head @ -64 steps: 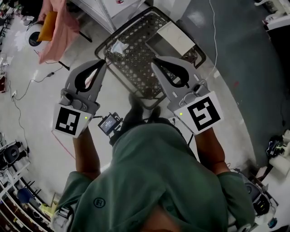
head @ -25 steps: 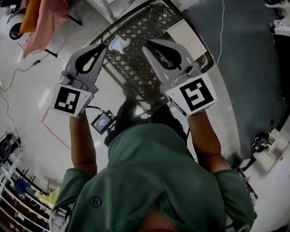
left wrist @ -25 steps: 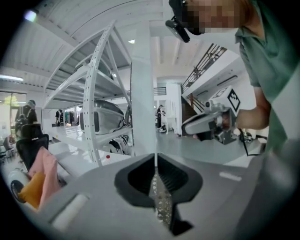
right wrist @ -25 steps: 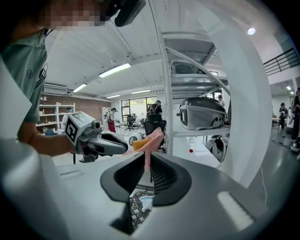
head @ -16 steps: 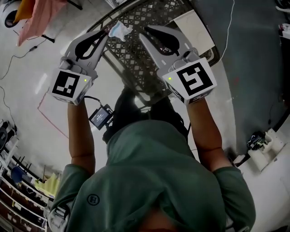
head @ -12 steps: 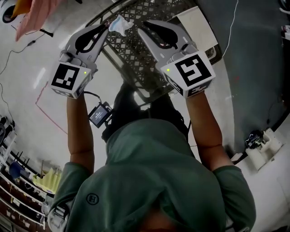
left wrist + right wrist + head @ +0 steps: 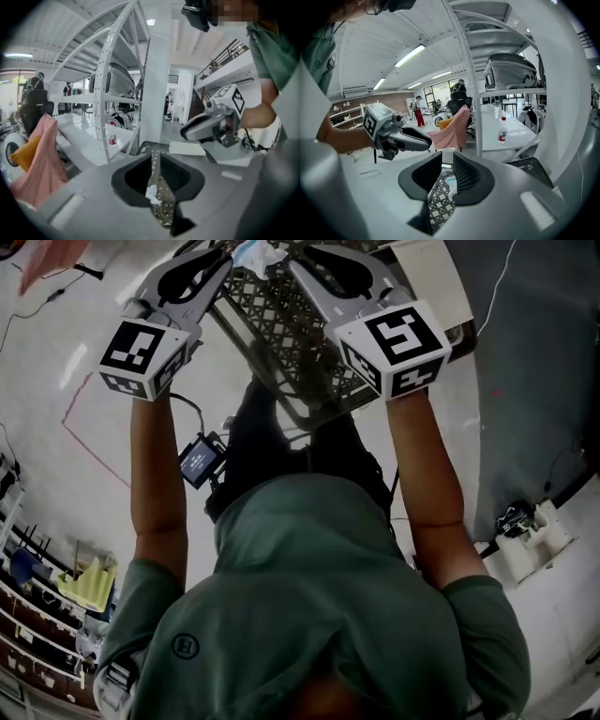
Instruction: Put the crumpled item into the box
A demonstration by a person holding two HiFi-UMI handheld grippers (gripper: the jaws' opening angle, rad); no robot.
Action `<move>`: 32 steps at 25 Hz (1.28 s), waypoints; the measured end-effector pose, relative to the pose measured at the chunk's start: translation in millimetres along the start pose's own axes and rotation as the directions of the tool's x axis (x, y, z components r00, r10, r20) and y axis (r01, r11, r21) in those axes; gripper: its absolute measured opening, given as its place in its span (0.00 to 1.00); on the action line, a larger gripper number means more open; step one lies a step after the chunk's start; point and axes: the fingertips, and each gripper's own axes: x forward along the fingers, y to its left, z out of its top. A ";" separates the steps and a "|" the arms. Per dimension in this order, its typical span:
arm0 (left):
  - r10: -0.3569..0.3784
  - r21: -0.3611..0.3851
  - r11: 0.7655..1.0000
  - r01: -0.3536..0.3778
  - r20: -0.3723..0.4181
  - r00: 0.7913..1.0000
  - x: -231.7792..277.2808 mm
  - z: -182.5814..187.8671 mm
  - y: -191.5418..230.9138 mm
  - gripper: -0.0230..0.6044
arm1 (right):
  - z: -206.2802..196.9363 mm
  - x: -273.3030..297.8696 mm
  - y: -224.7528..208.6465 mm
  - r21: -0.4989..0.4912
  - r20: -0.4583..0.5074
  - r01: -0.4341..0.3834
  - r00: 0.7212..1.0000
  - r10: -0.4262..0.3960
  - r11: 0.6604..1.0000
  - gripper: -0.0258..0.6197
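Head view: crumpled item just beside left tongs

Green short-sleeved shirt with a small round emblem — dark trousers below. Left tongs and right tongs — grey shells, white cubes with black square markers.

The left gripper's jaws, just opening, stand slightly apart; through their narrow gap show the mesh basket and a white crumpled item; pink cloth hangs at left
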 end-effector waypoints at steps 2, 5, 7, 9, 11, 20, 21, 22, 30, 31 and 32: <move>0.002 -0.009 1.000 -0.002 -0.009 1.000 5.1 -9.5 4.9 0.13 | -8.6 8.8 -2.8 0.006 -0.014 -0.002 1.000 0.002 1.000 0.17; -0.001 -0.027 1.000 0.000 -0.025 1.000 13.3 -26.4 11.1 0.13 | -24.0 23.1 -6.2 0.019 -0.040 -0.005 0.999 0.006 1.000 0.17; -0.004 -0.044 0.999 0.002 -0.036 0.999 18.4 -37.7 14.3 0.14 | -34.2 32.6 -8.0 0.028 -0.059 -0.008 0.998 0.009 1.000 0.18; -0.006 -0.062 0.998 0.003 -0.050 0.999 22.0 -47.4 16.7 0.14 | -41.8 41.1 -9.0 0.032 -0.073 -0.011 0.997 0.013 0.999 0.18; -0.008 -0.076 0.997 0.003 -0.062 0.998 24.8 -55.2 18.0 0.15 | -48.1 47.9 -9.6 0.034 -0.088 -0.013 0.996 0.016 0.999 0.19; -0.004 -0.148 0.989 -0.014 -0.120 0.993 57.7 -111.0 33.8 0.21 | -103.4 92.7 -24.2 0.058 -0.184 -0.025 0.982 0.035 0.998 0.23; 0.001 -0.154 0.988 -0.020 -0.126 0.992 61.3 -116.5 36.6 0.22 | -109.2 97.9 -26.2 0.060 -0.194 -0.025 0.980 0.036 0.998 0.23; 0.006 -0.158 0.987 -0.027 -0.131 0.991 64.2 -121.2 39.2 0.23 | -114.1 102.4 -27.8 0.063 -0.202 -0.025 0.979 0.037 0.998 0.24; 0.034 -0.202 0.977 -0.072 -0.182 0.983 81.5 -158.1 55.9 0.29 | -135.9 133.3 -32.3 0.079 -0.257 -0.020 0.966 0.040 0.997 0.28; 0.036 -0.208 0.975 -0.076 -0.189 0.981 84.9 -163.4 58.0 0.29 | -140.1 137.7 -33.6 0.078 -0.265 -0.020 0.964 0.040 0.997 0.28; 0.037 -0.213 0.974 -0.079 -0.195 0.980 88.0 -168.3 60.2 0.29 | -144.7 142.3 -34.8 0.073 -0.272 -0.022 0.961 0.042 0.997 0.29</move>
